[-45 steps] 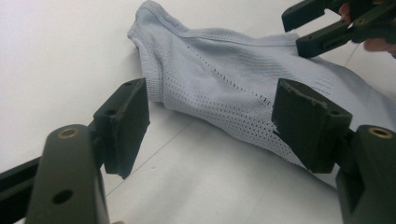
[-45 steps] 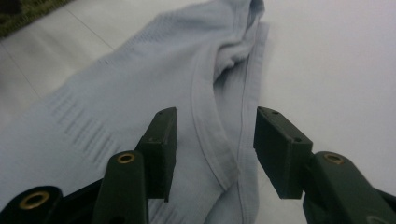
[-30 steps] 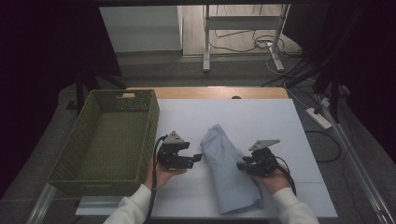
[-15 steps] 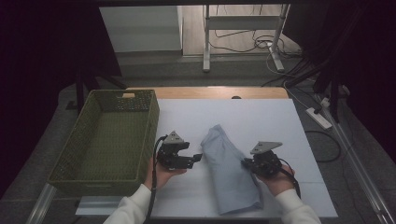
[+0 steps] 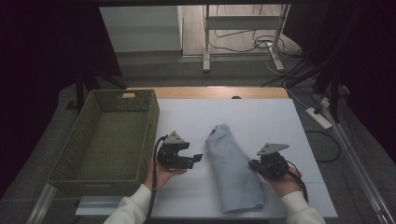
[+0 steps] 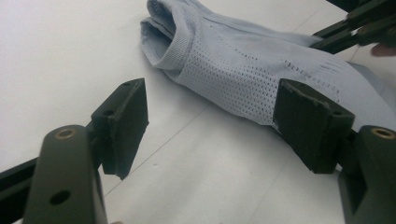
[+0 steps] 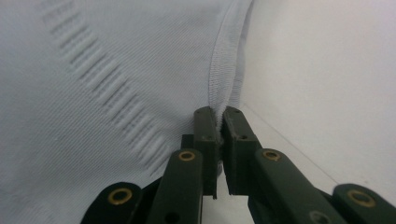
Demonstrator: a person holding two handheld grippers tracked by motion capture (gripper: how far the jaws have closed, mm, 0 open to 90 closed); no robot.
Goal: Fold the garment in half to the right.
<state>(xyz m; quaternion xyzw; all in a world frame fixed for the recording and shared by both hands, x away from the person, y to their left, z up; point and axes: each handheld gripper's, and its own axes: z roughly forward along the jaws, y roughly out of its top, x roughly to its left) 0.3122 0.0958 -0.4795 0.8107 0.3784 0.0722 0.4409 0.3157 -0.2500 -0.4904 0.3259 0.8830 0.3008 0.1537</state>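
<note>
A light blue knitted garment (image 5: 233,168) lies folded lengthwise on the white tabletop (image 5: 261,116), its ribbed collar end (image 6: 163,42) toward the far side. My right gripper (image 5: 254,164) is at the garment's right edge. In the right gripper view it (image 7: 219,116) is shut, with the stitched hem (image 7: 224,70) pinched between its pads. My left gripper (image 5: 192,151) hovers just left of the garment, jaws wide apart. In the left gripper view it (image 6: 210,121) faces the mesh fabric (image 6: 233,65) with nothing between the pads, and the right gripper (image 6: 355,23) shows beyond the cloth.
An olive woven basket (image 5: 152,121) stands at the table's left, next to my left hand. A wooden strip (image 5: 210,92) borders the far edge. On the floor beyond lie cables and a power strip (image 5: 318,117).
My right gripper has shifted slightly toward the near side, at the garment's right edge. The left gripper and the garment have stayed put.
</note>
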